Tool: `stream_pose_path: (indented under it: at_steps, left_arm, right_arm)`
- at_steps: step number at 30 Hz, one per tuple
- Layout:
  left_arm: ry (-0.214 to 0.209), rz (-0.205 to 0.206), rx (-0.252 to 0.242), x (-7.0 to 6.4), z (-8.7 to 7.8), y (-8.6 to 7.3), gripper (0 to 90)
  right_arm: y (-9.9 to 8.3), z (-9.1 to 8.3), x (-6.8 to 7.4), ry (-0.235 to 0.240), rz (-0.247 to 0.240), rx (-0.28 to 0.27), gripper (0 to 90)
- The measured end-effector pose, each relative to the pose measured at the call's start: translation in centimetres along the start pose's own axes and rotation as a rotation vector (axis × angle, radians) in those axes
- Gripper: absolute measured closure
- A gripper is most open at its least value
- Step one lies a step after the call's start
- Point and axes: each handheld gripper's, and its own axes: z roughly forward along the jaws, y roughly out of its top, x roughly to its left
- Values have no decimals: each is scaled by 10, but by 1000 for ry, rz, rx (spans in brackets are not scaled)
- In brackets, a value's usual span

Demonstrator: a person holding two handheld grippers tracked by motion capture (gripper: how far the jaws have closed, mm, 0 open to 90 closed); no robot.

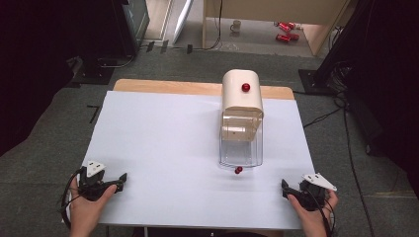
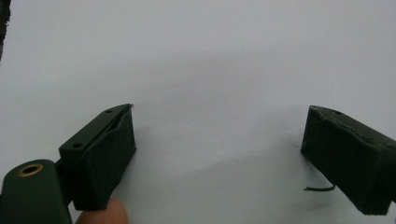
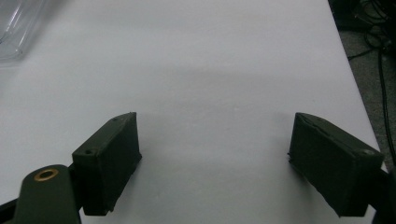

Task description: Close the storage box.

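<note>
A cream box-shaped appliance [image 1: 241,94] with a red knob [image 1: 245,87] on top stands at the back middle of the white table [image 1: 163,143]. A clear plastic container [image 1: 240,148] sits against its front. Just in front of that container a small red piece [image 1: 238,170] lies on the table. My left gripper [image 1: 118,181] rests at the table's near left corner, open, with only bare table between its jaws [image 2: 217,144]. At the near right corner my right gripper [image 1: 285,189] is also open and holds nothing [image 3: 215,149]. A corner of the clear container [image 3: 14,28] shows at the upper left of the right gripper view.
The table's right edge [image 3: 355,79] runs close to my right gripper, with cables [image 3: 378,51] on the grey floor beyond it. A strip of wooden tabletop [image 1: 168,87] shows at the back. Farther off on the floor are a mug [image 1: 236,25] and red cans [image 1: 285,30].
</note>
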Motion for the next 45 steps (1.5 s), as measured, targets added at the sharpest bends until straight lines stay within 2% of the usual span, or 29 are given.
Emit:
stream_pose_path:
  at_steps: [3, 5, 15, 19, 21, 22, 26, 32, 43, 45]
  left_arm:
    - [2, 2, -1, 0, 0, 0, 97]
    - [3, 3, -1, 0, 0, 0, 97]
    - [6, 6, -4, -1, 0, -1, 99]
    - [6, 6, -3, -1, 0, -1, 99]
    - [6, 6, -4, -1, 0, -1, 99]
    - [6, 6, -4, -1, 0, -1, 99]
    - [6, 7, -3, -1, 0, -1, 99]
    - [6, 8, -4, -1, 0, -1, 101]
    - [6, 8, -4, -1, 0, -1, 101]
    - [6, 8, -4, -1, 0, -1, 101]
  right_arm:
    - [1, -1, 1, 7, 12, -5, 186]
    - [3, -5, 7, 26, 27, -20, 199]
    - [14, -24, 41, 90, 11, -83, 249]
    - [16, -29, 50, 123, 15, -100, 283]
    - [18, -33, 58, 156, 11, -118, 322]
    - [18, -33, 58, 156, 11, -118, 322]
    - [20, -38, 72, 190, -5, -141, 376]
    - [21, -41, 86, 215, -3, -142, 453]
    - [24, -41, 104, 229, -7, -151, 522]
    - [25, -42, 112, 223, -20, -161, 570]
